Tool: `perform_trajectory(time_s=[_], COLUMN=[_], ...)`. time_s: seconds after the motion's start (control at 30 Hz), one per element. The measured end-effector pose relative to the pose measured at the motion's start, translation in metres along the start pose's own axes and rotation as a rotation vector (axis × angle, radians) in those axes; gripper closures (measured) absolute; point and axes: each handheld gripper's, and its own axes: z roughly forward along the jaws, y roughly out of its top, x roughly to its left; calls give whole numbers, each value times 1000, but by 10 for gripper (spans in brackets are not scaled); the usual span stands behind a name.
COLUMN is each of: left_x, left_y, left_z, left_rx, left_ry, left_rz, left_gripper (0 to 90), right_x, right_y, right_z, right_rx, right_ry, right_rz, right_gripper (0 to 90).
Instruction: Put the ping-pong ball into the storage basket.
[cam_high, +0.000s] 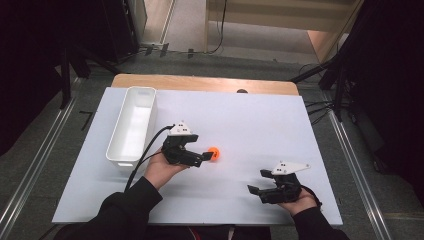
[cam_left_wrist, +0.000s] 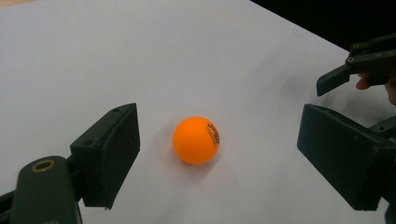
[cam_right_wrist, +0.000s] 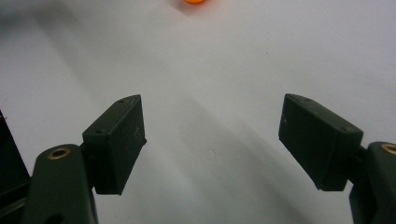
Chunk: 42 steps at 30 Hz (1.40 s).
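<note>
An orange ball rests on the white table top near its middle. My left gripper is open, and the ball sits between its two black jaws without touching either. My right gripper is open near the table's front right, with only bare table between its jaws. The orange ball peeks in at the top edge of the right gripper view. In the left gripper view, the right gripper's jaw tip shows farther off.
A long white bin stands at the left of the table, just behind my left hand. A wooden strip borders the table's far edge. Black stands flank the table on both sides.
</note>
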Motion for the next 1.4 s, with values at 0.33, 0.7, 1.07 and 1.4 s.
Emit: perform_trajectory(time_s=[0.33,0.7,1.07,1.4], left_x=[0,3,6,6], left_y=[6,10,14,19], left_z=[10,22,29,35], left_rx=[19,27,25,28], left_ry=[16,17,35,35], left_rz=[26,25,35,43], left_gripper=[135,135,135,135], right_x=[0,-1,0,0], right_y=[0,0,0,-1], right_z=[0,-1,0,0], right_rx=[-4,-5,2,0], right_ry=[-2,-1,2,3], right_rz=[0,-2,-4,-7], right_gripper=[215,215,215,215])
